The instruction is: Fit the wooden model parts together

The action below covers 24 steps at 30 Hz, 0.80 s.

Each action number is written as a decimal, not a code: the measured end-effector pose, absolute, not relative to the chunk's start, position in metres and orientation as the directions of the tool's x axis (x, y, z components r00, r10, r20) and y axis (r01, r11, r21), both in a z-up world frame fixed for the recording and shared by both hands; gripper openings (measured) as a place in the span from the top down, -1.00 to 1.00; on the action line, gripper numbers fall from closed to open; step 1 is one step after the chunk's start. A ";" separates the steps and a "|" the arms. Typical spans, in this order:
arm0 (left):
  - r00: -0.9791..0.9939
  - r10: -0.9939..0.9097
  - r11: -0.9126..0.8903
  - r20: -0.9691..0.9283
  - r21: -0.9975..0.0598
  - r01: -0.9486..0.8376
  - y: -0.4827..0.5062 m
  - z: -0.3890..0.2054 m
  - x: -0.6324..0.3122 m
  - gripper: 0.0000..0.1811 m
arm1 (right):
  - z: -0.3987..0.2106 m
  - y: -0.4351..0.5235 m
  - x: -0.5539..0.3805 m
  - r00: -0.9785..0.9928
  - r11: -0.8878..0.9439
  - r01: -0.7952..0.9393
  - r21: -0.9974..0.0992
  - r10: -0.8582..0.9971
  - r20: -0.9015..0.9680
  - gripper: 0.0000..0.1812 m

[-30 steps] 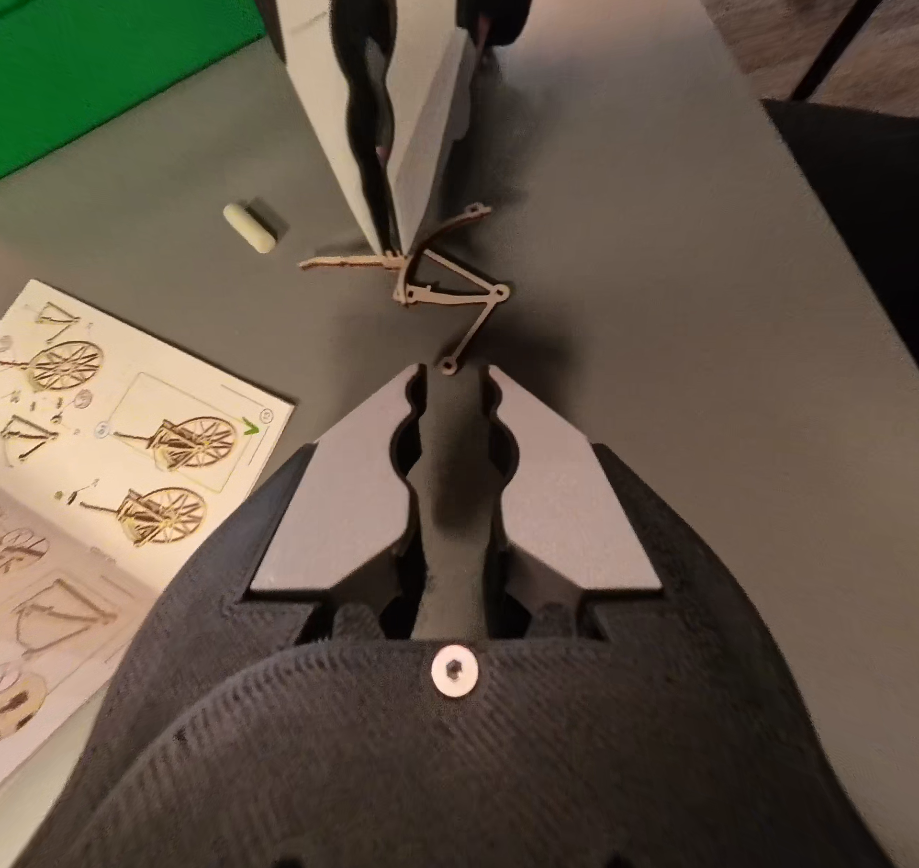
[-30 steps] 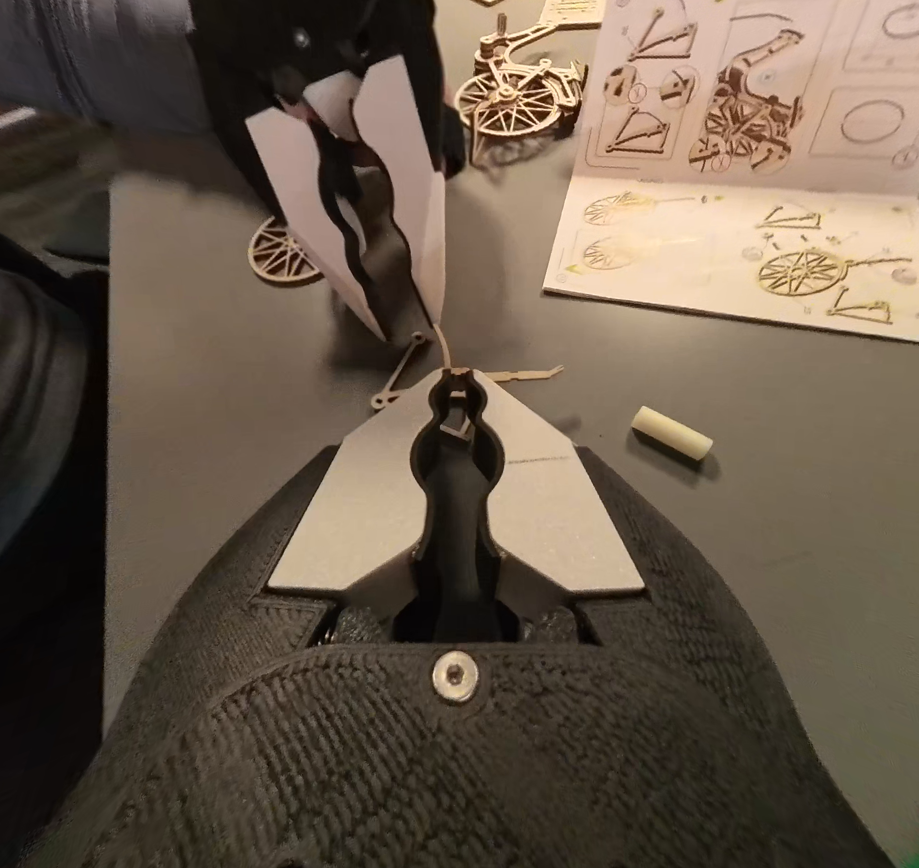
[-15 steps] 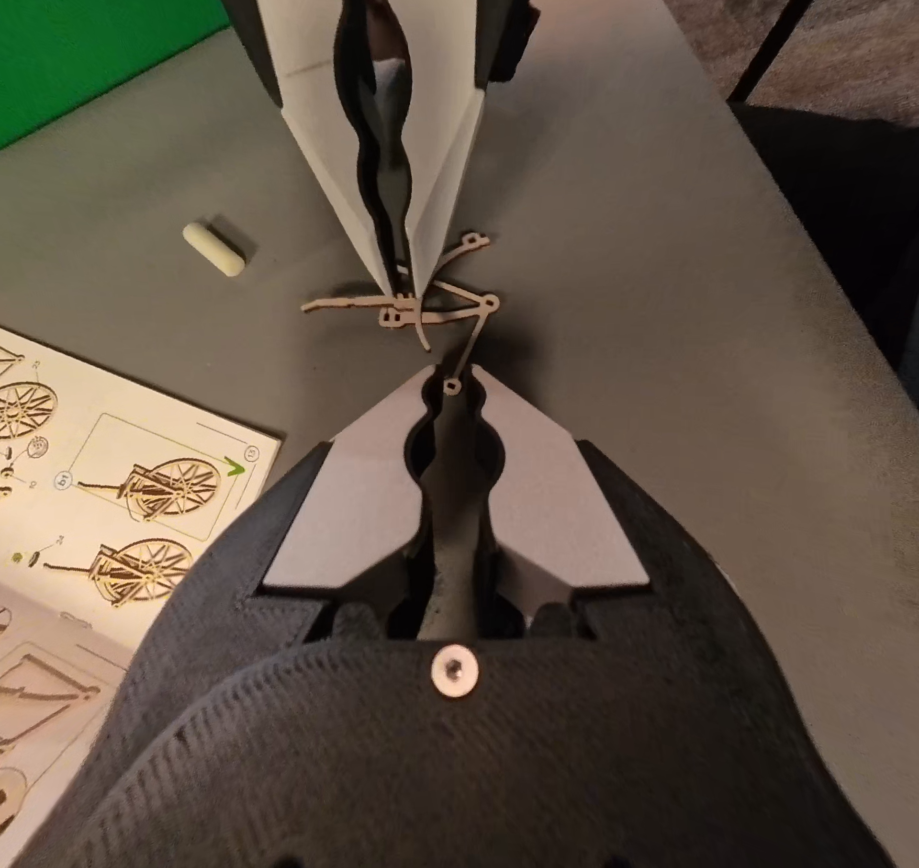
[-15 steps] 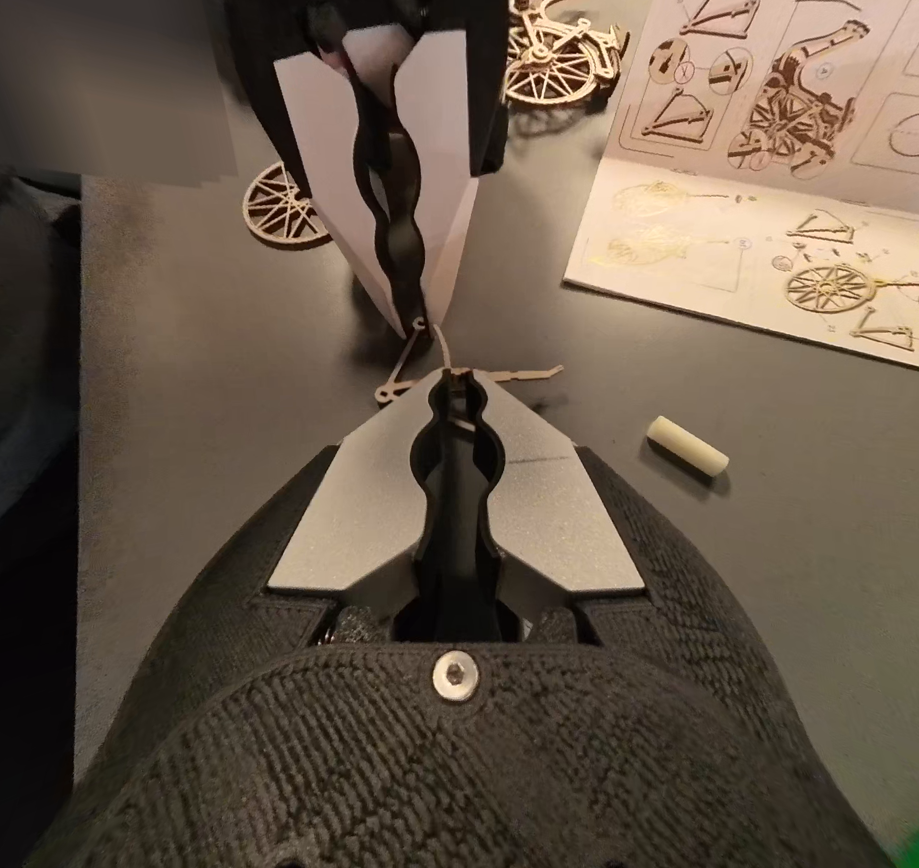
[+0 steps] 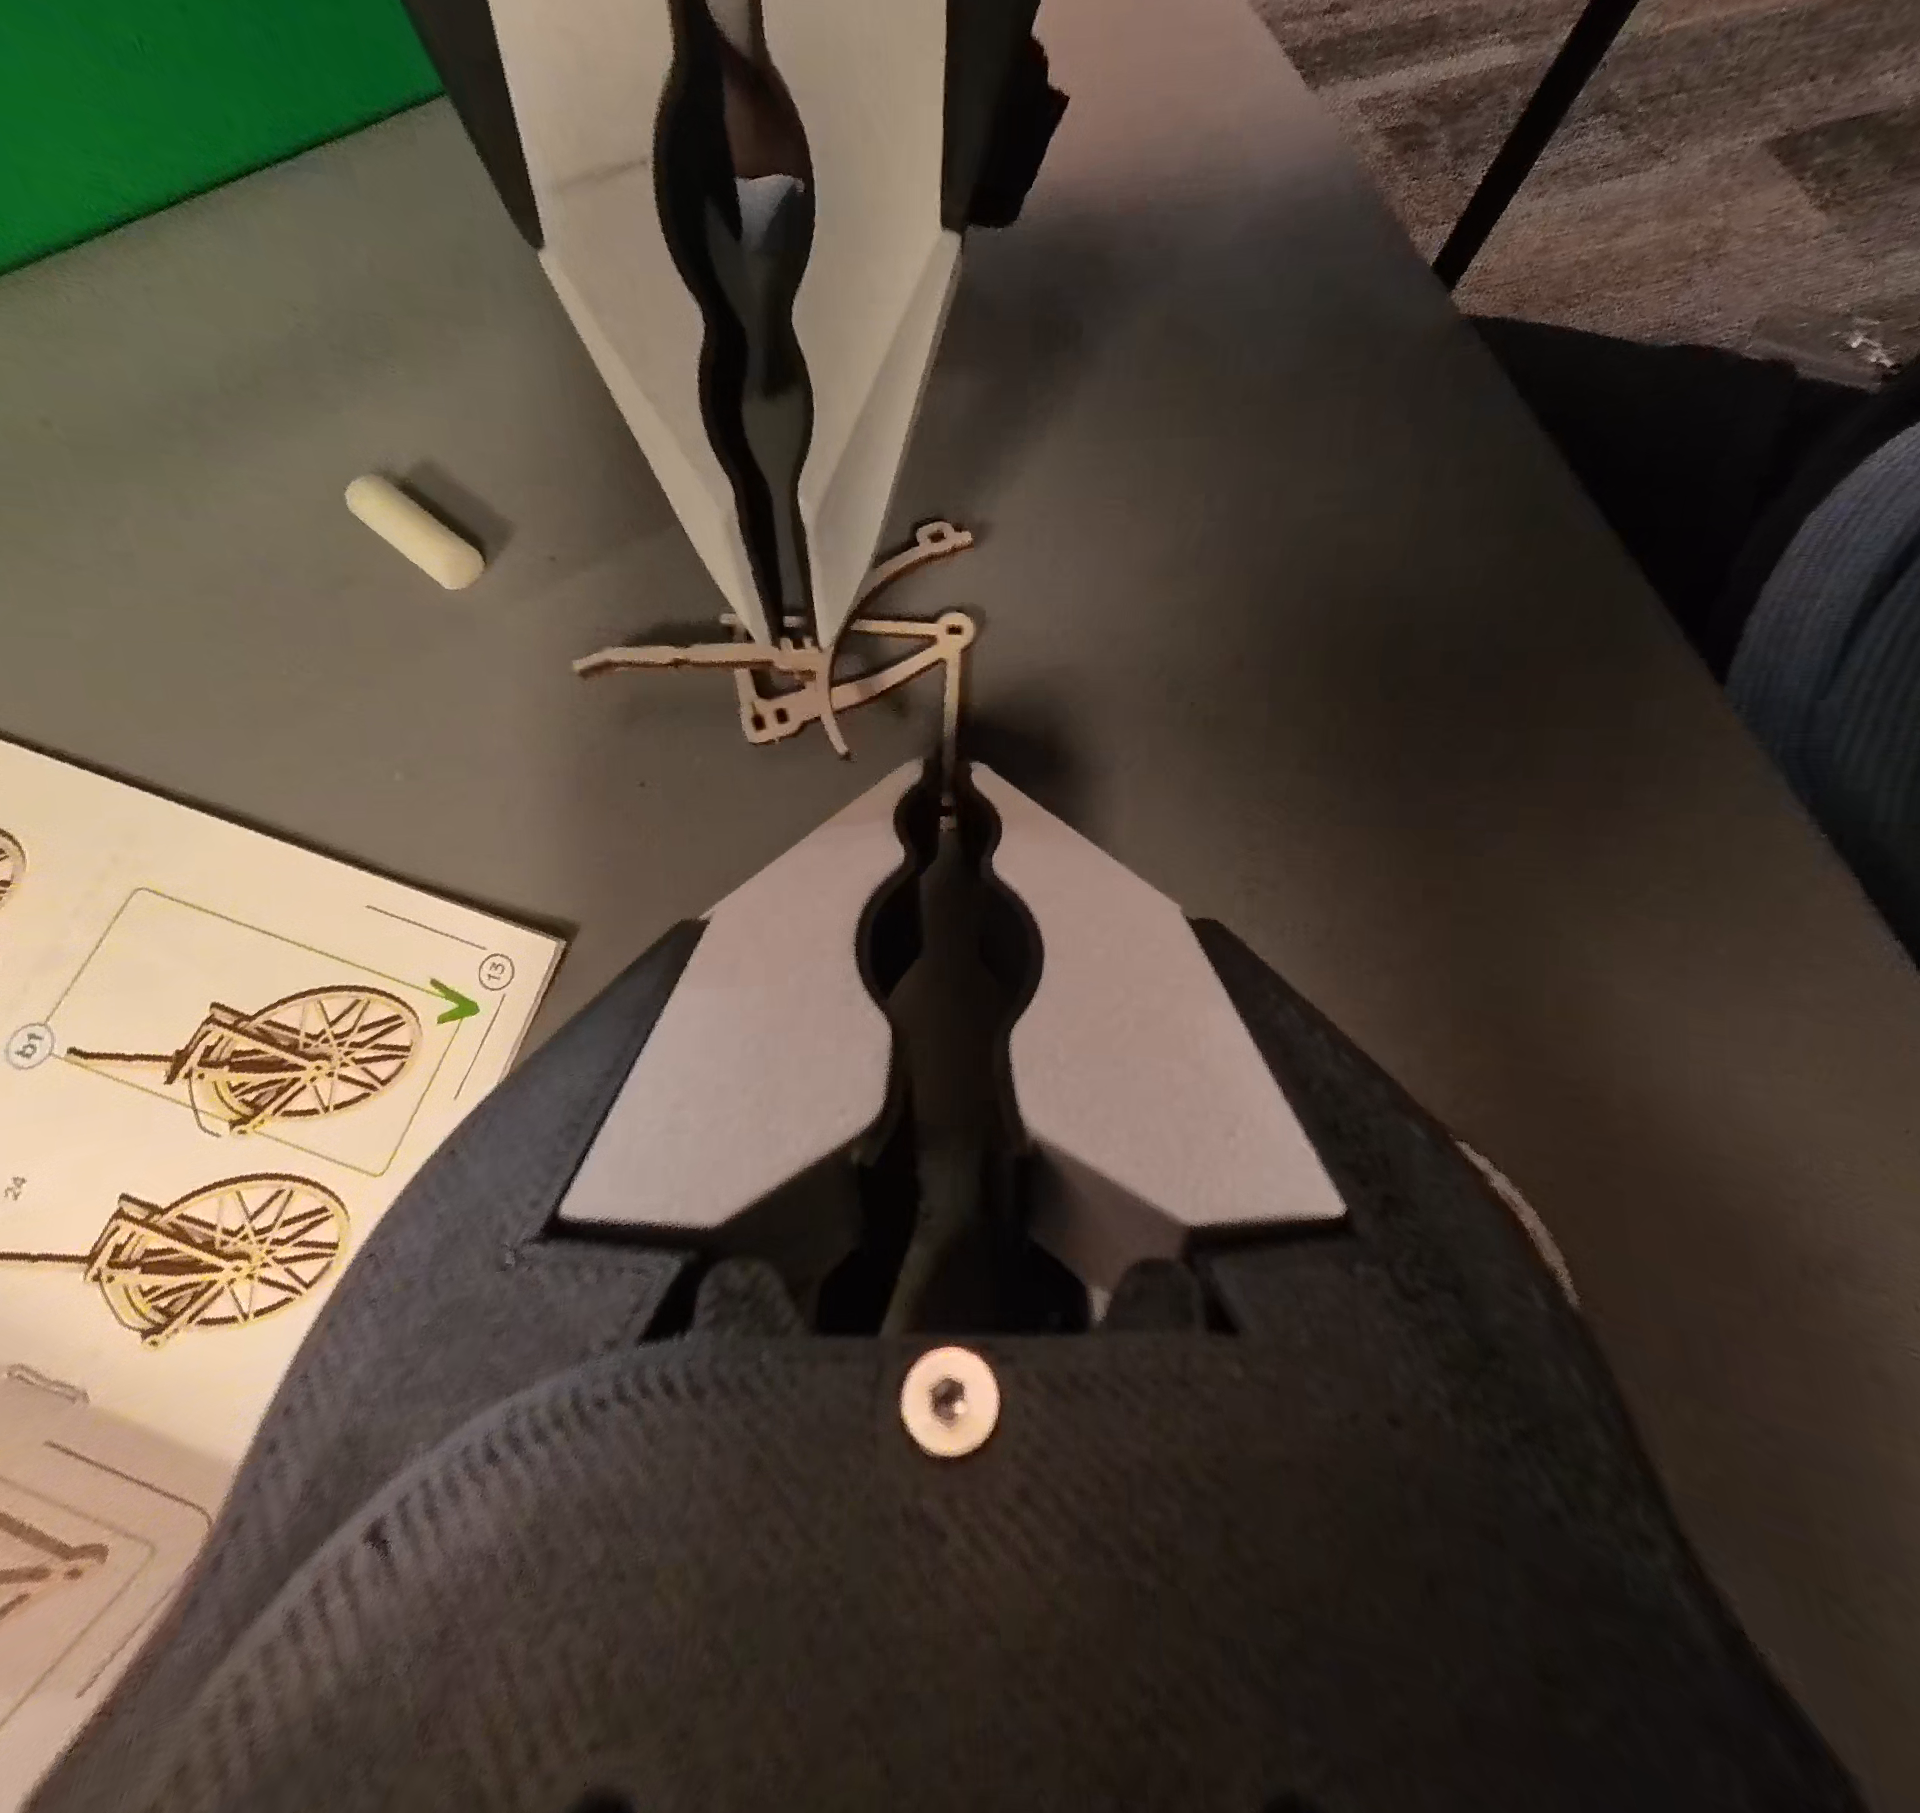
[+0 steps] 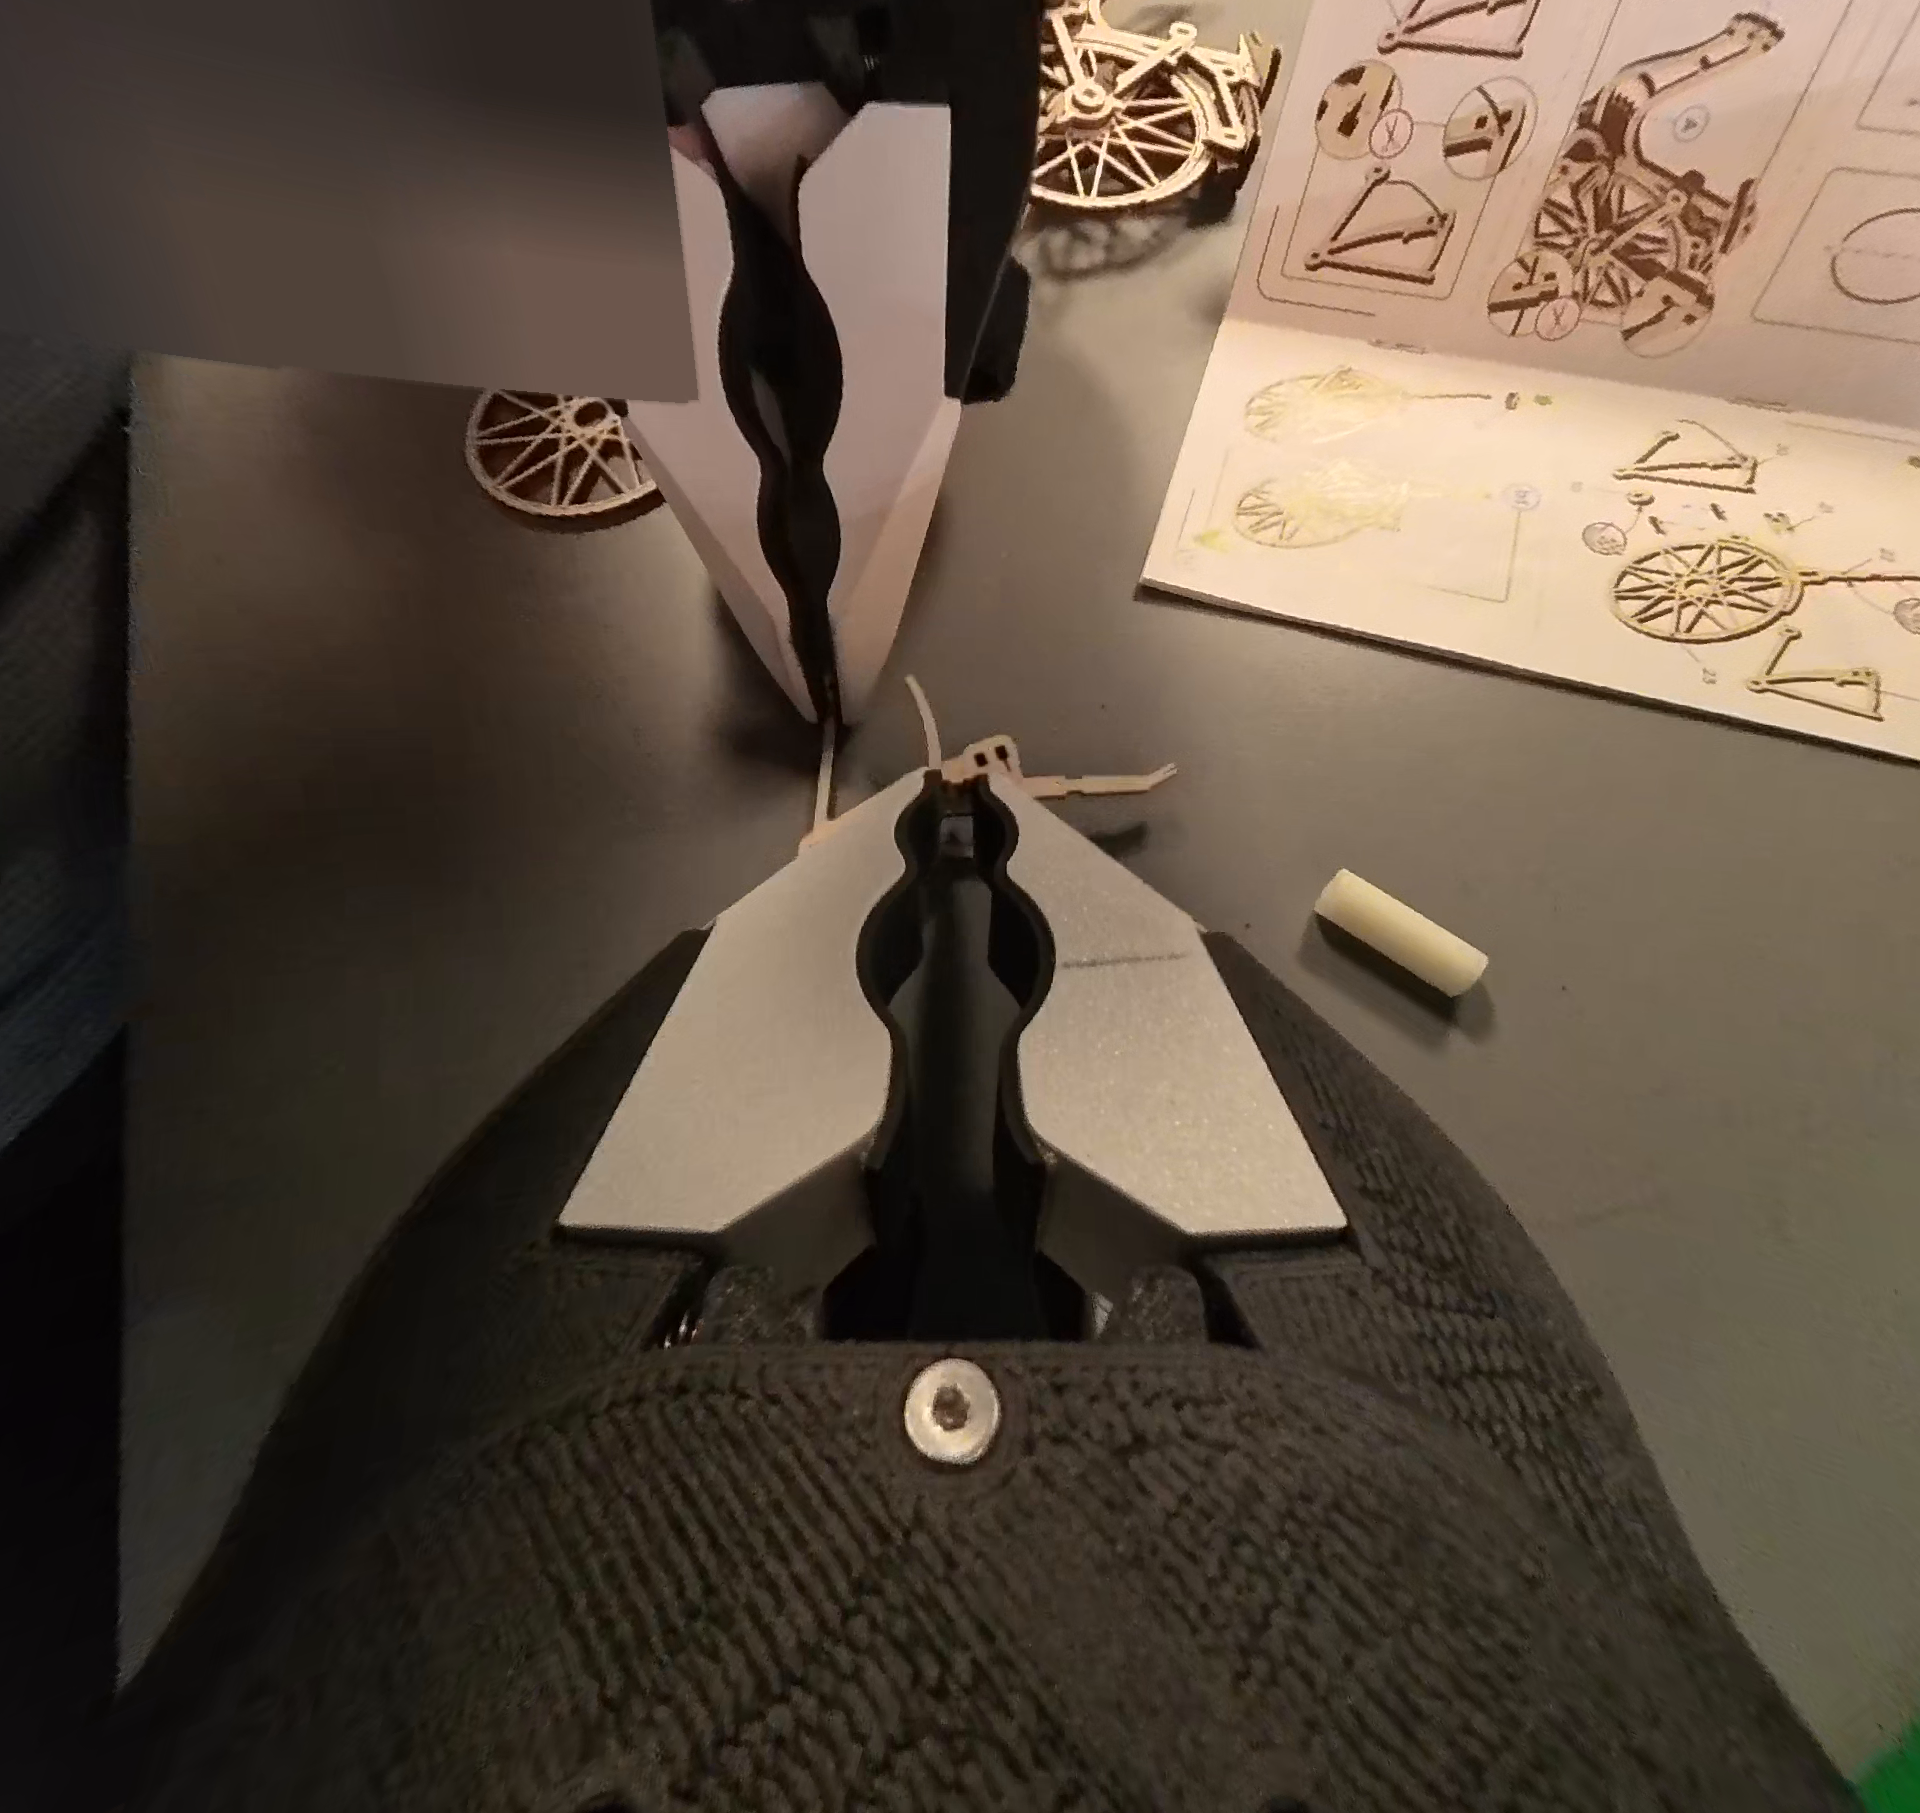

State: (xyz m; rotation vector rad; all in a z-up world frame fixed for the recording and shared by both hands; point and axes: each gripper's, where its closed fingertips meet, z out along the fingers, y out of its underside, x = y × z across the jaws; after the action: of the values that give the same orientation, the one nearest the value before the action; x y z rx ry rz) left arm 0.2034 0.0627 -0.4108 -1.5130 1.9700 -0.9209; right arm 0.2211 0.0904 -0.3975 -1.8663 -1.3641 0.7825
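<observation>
A thin laser-cut wooden frame part (image 5: 800,667), with straight struts and a curved arc, is held just above the dark table between both grippers. My left gripper (image 5: 940,781) is shut on the end of its thin strut (image 5: 951,698). My right gripper (image 6: 948,776) is shut on the frame's small notched block (image 6: 992,753); a long thin arm (image 6: 1101,781) sticks out to the right. Each gripper shows in the other's view, coming from the top: the right one in the left wrist view (image 5: 784,633), the left one in the right wrist view (image 6: 828,714).
An open instruction booklet (image 6: 1558,433) lies to the right, and also shows in the left wrist view (image 5: 260,984). A small white cylinder (image 6: 1397,942) lies near the frame. A loose spoked wheel (image 6: 561,459) and a part-built wooden bicycle (image 6: 1132,101) sit further back. The table edge (image 5: 1558,475) runs close by. Between my right fingertips and the small white cylinder (image 6: 1397,942) there is roughly 8 cm. Look for it in the left wrist view (image 5: 409,517) too.
My left gripper moved forward and went from open to shut on the frame's thin strut. The right gripper kept its hold and turned the frame so the strut points at the left gripper.
</observation>
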 end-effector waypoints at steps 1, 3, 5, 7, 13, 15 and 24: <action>-0.270 -0.962 0.157 0.027 -0.757 -0.634 0.063 -0.411 0.203 0.98 | -0.396 0.091 0.221 0.264 -0.209 0.541 -0.815 0.962 -0.072 0.96; -0.275 -0.961 0.152 0.038 -0.757 -0.635 0.063 -0.411 0.203 0.98 | -0.394 0.092 0.220 0.255 -0.202 0.537 -0.819 0.964 -0.071 0.96; -0.279 -0.959 0.146 0.050 -0.758 -0.636 0.063 -0.411 0.203 0.98 | -0.394 0.094 0.219 0.237 -0.189 0.553 -0.811 0.969 -0.065 0.96; -0.279 -0.958 0.134 0.065 -0.757 -0.639 0.063 -0.411 0.203 0.98 | -0.392 0.096 0.217 0.219 -0.176 0.565 -0.806 0.974 -0.059 0.96; -0.279 -0.957 0.128 0.074 -0.757 -0.640 0.063 -0.411 0.203 0.98 | -0.394 0.097 0.215 0.157 -0.147 0.612 -0.777 0.986 -0.063 0.97; -0.279 -0.957 0.128 0.074 -0.757 -0.640 0.063 -0.411 0.203 0.98 | -0.395 0.097 0.215 0.146 -0.134 0.624 -0.770 0.988 -0.054 0.96; -0.279 -0.957 0.127 0.076 -0.758 -0.640 0.063 -0.411 0.203 0.98 | -0.400 0.098 0.216 0.135 -0.144 0.633 -0.761 0.988 -0.075 0.96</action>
State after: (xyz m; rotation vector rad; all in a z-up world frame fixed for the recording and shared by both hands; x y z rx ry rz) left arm 0.2030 0.0628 -0.4109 -1.5386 1.9780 -0.9801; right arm 0.2159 0.0978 -0.3995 -1.8462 -1.5558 0.8039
